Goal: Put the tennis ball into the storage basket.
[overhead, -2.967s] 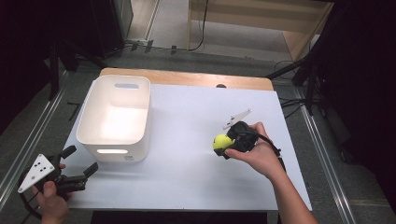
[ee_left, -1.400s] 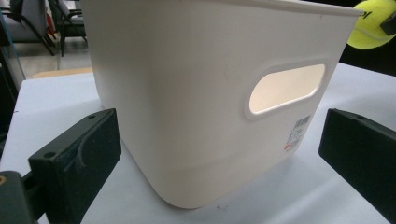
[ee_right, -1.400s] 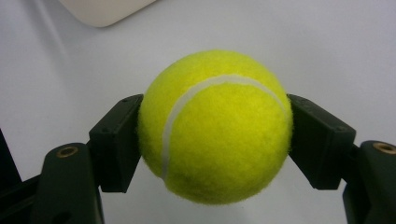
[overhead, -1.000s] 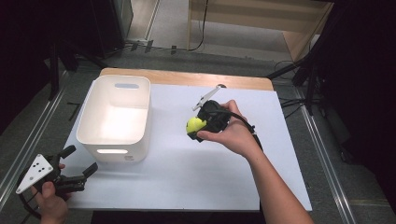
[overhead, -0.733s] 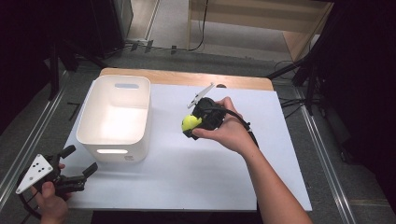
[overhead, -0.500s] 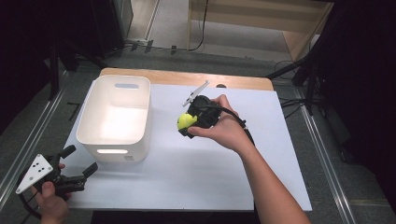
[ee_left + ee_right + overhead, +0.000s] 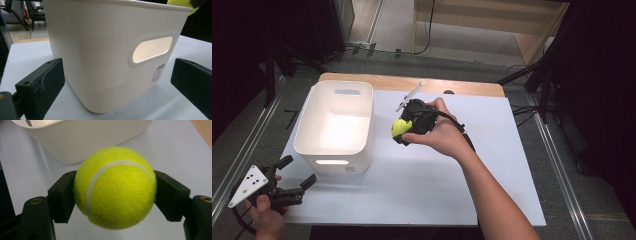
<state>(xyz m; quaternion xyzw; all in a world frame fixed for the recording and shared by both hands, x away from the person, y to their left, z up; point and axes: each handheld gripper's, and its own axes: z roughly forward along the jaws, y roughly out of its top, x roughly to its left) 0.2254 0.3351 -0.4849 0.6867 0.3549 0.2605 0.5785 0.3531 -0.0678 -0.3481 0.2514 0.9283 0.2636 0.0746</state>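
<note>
Felt tennis ball [image 7: 115, 187]: light, springy, grippy | right tool [image 7: 115, 192] clamping it across the middle | left tool [image 7: 287, 185] gaping, empty, near bin [image 7: 334, 155]

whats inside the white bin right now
From the high view the white bin looks empty: its lit floor is bare. The near wall hides a strip of floor. The tennis ball sits in the right gripper, beside the bin.
</note>
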